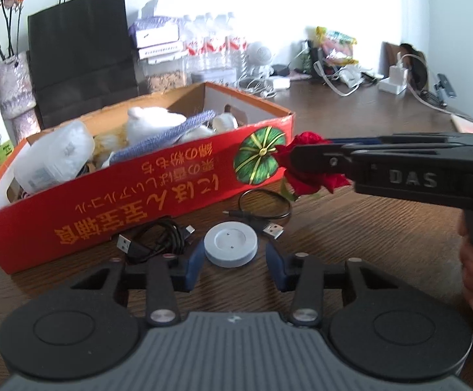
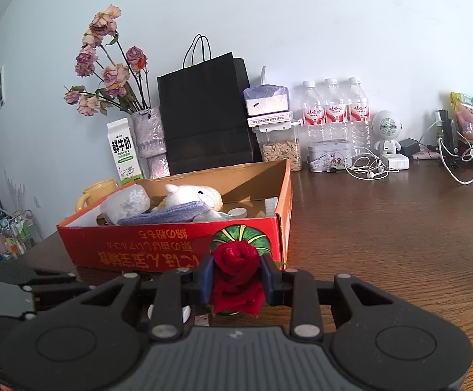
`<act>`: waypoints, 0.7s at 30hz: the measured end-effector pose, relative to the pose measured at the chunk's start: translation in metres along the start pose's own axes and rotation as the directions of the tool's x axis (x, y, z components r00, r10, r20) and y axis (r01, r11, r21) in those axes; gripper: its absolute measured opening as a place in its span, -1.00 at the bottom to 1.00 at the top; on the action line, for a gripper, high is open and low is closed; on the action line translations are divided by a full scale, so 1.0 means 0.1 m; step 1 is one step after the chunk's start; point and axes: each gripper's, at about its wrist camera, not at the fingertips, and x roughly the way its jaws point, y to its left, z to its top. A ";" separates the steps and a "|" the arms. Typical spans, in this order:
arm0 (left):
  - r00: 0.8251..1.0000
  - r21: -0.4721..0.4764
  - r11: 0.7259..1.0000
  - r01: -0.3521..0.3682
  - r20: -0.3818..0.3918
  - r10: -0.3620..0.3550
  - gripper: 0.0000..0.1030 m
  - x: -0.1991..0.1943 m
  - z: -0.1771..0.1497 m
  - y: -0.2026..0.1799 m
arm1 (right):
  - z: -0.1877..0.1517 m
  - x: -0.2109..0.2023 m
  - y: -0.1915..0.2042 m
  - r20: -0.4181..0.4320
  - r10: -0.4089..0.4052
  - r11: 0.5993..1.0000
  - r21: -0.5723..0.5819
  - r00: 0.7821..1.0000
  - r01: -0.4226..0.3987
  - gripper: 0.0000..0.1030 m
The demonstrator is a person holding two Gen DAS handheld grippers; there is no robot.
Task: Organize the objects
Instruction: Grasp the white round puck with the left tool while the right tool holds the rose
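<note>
My right gripper (image 2: 236, 275) is shut on a red fabric rose (image 2: 236, 270) and holds it above the table, just in front of the red cardboard box (image 2: 158, 251). In the left wrist view the same gripper (image 1: 296, 159) comes in from the right with the rose (image 1: 308, 176) at the box's near corner (image 1: 262, 159). My left gripper (image 1: 235, 260) is open, low over the table, with a round grey puck (image 1: 231, 243) between its blue fingertips (image 1: 194, 260). The box holds a white plush toy (image 2: 191, 197), a blue cloth (image 2: 168, 216) and a white bag (image 2: 125, 203).
Black USB cables (image 1: 161, 238) lie on the wooden table (image 2: 383, 234) by the box front. Behind the box stand a black paper bag (image 2: 204, 114), a vase of dried roses (image 2: 147, 130), a milk carton (image 2: 124, 153), water bottles (image 2: 334, 114) and chargers (image 2: 396, 161).
</note>
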 end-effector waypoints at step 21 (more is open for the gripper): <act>1.000 -0.077 0.997 0.005 0.017 -0.003 -0.21 0.10 0.05 0.08 | -0.02 0.00 0.06 0.004 0.001 1.000 -0.029 1.000 -0.001 -0.43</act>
